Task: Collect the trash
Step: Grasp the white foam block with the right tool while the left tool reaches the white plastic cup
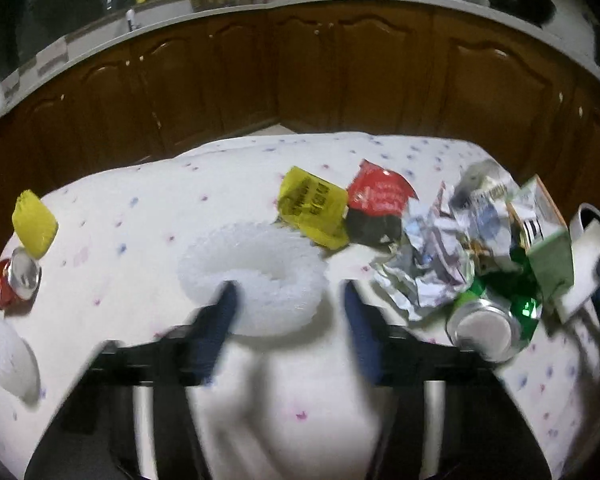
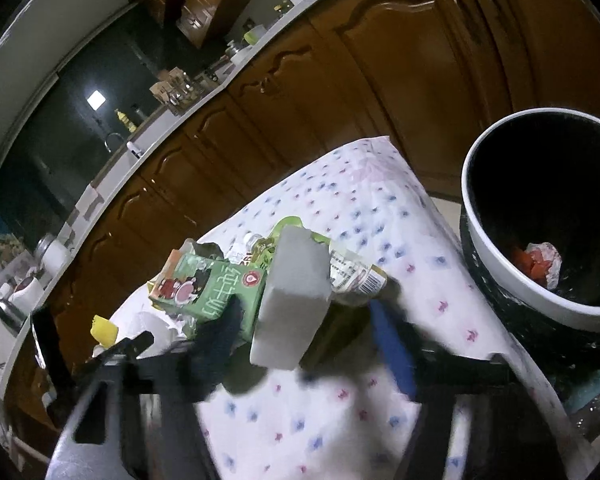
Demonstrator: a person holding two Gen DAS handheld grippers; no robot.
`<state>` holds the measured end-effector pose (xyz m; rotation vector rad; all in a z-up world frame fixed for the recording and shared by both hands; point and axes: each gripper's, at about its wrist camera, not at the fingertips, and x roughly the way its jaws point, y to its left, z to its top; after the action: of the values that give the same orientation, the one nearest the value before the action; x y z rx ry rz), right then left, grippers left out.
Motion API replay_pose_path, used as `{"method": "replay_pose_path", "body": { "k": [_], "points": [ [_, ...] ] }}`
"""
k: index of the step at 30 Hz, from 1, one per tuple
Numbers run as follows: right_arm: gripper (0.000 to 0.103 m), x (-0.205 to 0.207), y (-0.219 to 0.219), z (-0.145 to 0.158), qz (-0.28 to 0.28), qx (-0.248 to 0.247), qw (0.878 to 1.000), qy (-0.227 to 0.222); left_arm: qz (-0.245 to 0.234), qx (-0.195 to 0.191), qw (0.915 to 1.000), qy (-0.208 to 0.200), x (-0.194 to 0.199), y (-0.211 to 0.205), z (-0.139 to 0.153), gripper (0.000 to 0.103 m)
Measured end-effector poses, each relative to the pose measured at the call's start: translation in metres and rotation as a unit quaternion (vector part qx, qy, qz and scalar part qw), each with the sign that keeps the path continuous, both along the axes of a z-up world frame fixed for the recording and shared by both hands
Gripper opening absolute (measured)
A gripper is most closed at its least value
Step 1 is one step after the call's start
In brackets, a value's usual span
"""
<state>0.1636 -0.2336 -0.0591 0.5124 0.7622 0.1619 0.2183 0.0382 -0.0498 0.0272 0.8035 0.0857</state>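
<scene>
Your left gripper (image 1: 286, 300) stands open around the white foam ring (image 1: 252, 276) at frame centre. Your right gripper (image 2: 306, 320) straddles a white block (image 2: 294, 300), pads apart; bin (image 2: 496, 264) at right.

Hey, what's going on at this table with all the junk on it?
Someone is clearing trash off a dotted tablecloth with two handheld grippers. The left gripper reaches at a white foam ring, jaws open, one finger inside the ring. The right gripper has a white block between its jaws, beside a green carton. The bin holds only a red-and-white wad so far.
</scene>
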Motion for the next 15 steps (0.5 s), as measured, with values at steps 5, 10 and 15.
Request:
{"method": "replay_pose_path", "body": {
  "k": [5, 10, 15],
  "points": [
    [0.031, -0.006, 0.005, 0.005, 0.016, -0.008, 1.0, -0.014, -0.01, -0.021, 0.9997, -0.002, -0.013, 0.001, 0.005, 0.01],
    [0.03, -0.032, 0.002, 0.021, 0.021, -0.011, 0.999, -0.042, -0.025, -0.074, 0.9968, -0.015, -0.037, -0.003, 0.018, 0.0],
    [0.03, -0.057, -0.008, 0.033, 0.017, -0.014, 0.998, -0.056, -0.057, -0.087, 0.9937, -0.041, -0.071, -0.025, 0.04, 0.0]
  ]
}}
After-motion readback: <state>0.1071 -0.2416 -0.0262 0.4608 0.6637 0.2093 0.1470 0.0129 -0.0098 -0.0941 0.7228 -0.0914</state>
